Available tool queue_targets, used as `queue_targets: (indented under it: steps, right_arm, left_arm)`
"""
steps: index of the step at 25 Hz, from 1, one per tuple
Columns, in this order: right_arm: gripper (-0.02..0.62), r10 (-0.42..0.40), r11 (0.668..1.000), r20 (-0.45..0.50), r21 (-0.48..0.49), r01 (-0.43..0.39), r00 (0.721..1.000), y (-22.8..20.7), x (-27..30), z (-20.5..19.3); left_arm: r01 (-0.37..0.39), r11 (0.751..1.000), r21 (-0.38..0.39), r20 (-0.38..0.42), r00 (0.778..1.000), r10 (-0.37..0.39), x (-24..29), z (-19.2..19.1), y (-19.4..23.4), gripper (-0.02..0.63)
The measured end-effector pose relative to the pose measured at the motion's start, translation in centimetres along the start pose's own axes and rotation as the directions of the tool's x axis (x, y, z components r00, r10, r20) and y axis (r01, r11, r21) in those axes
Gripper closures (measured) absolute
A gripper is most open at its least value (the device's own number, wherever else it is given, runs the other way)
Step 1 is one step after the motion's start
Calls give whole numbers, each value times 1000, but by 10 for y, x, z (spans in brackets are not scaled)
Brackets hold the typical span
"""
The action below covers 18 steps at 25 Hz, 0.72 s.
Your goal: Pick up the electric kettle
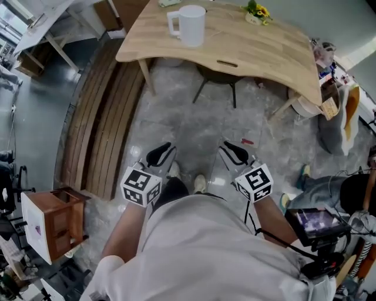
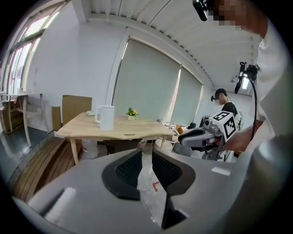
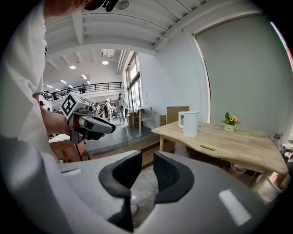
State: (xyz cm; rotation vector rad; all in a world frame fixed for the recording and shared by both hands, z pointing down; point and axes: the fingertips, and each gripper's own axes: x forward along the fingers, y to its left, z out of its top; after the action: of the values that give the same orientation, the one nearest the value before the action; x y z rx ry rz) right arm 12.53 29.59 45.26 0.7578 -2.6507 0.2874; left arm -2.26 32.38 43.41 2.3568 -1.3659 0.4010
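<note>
The white electric kettle (image 1: 191, 24) stands near the left end of a light wooden table (image 1: 252, 50), well ahead of me. It also shows in the left gripper view as the kettle (image 2: 106, 117) and in the right gripper view as the kettle (image 3: 189, 123), still far off. My left gripper (image 1: 161, 154) and right gripper (image 1: 235, 151) are held side by side close to my body, above the grey floor. The left gripper (image 2: 146, 157) has a narrow gap between its pads, with nothing in it. The right gripper (image 3: 147, 160) shows a similar empty gap.
Wooden decking (image 1: 106, 117) runs along the floor at left, with a small wooden cabinet (image 1: 53, 223) beside me. A dark chair (image 1: 220, 76) sits under the table, and a small flower pot (image 1: 257, 13) stands on it. A camera rig (image 1: 320, 223) and a seated person are at right.
</note>
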Motion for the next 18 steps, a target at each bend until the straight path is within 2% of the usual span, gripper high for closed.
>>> queue_targets:
  steps: [8, 12, 18]
  right_arm:
    - [528, -95, 995, -16, 32, 96, 995, -72, 41, 15]
    - [528, -148, 989, -15, 24, 148, 989, -106, 69, 43]
    - [528, -191, 981, -18, 22, 191, 981, -156, 118, 90]
  left_arm:
    - [36, 999, 7, 5, 999, -36, 78, 28, 59, 499]
    - [33, 999, -5, 3, 999, -33, 123, 49, 107, 489]
    - [40, 998, 44, 17, 999, -41, 176, 106, 174, 479]
